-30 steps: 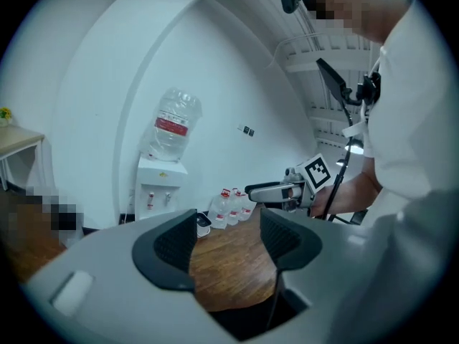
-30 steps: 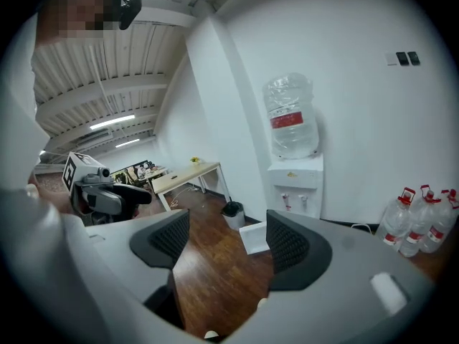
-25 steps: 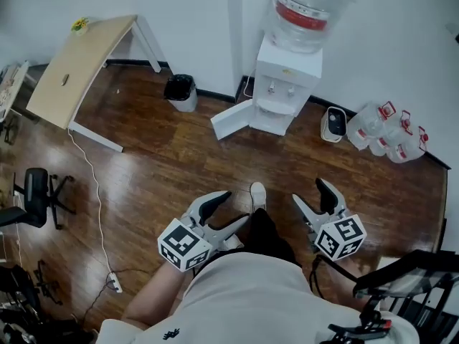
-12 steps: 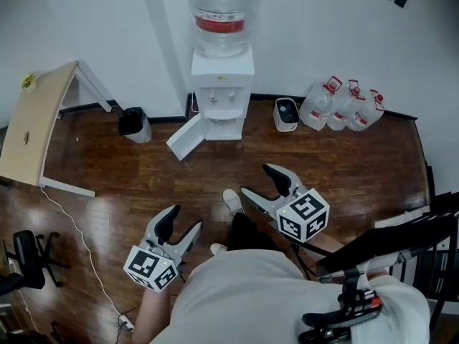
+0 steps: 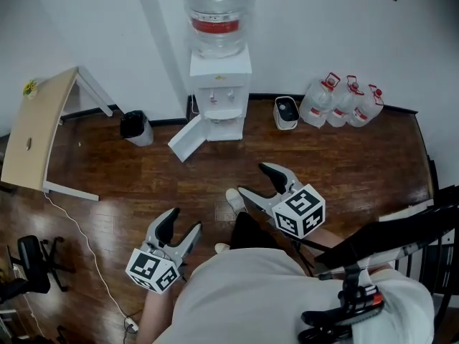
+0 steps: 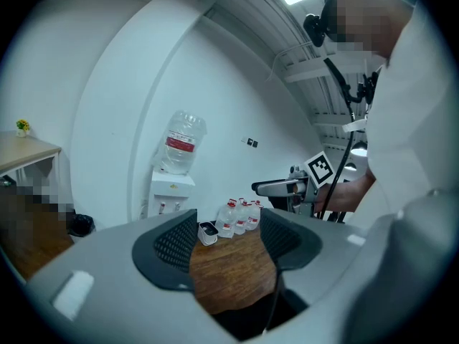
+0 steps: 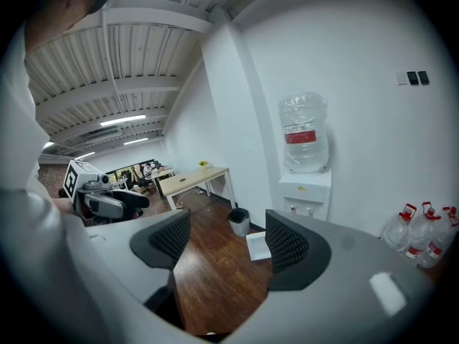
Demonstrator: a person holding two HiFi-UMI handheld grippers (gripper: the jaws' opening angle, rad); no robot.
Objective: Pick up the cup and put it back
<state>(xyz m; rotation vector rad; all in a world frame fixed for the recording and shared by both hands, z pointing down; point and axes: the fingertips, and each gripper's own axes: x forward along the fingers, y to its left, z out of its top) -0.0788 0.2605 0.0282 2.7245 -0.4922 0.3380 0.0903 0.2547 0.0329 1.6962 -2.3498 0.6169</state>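
Both grippers have hardly moved since half a second ago, and the room sits in almost the same spot in the head view. One second ago the water dispenser [image 5: 219,84] was up at the right; now it is at the top middle.

No picture shows the cup, so I cannot tell where it is.

The left gripper [image 5: 184,222] is low on the left, near the person's white shirt [image 5: 244,292]. Its jaws are spread apart with nothing between them; only the brown wood floor [image 5: 344,163] shows through the gap. The right gripper [image 5: 257,180] is higher up and to the right. Its jaws are spread apart too and hold nothing. Both point toward the wall with the dispenser.

A white shoe [image 5: 235,199] pokes out between the two grippers.

The dispenser stands against the white wall with a big clear bottle [image 5: 215,13] on top. Its little white door [image 5: 188,138] hangs open at the bottom left. A small white and black box [image 5: 287,112] sits on the floor just to its right, and next to that are three water jugs [image 5: 341,106] with red caps. A black bin [image 5: 135,126] stands to the left of the dispenser. Farther left is a light wood desk [image 5: 36,131], and a white cable [image 5: 79,235] runs across the floor from it.
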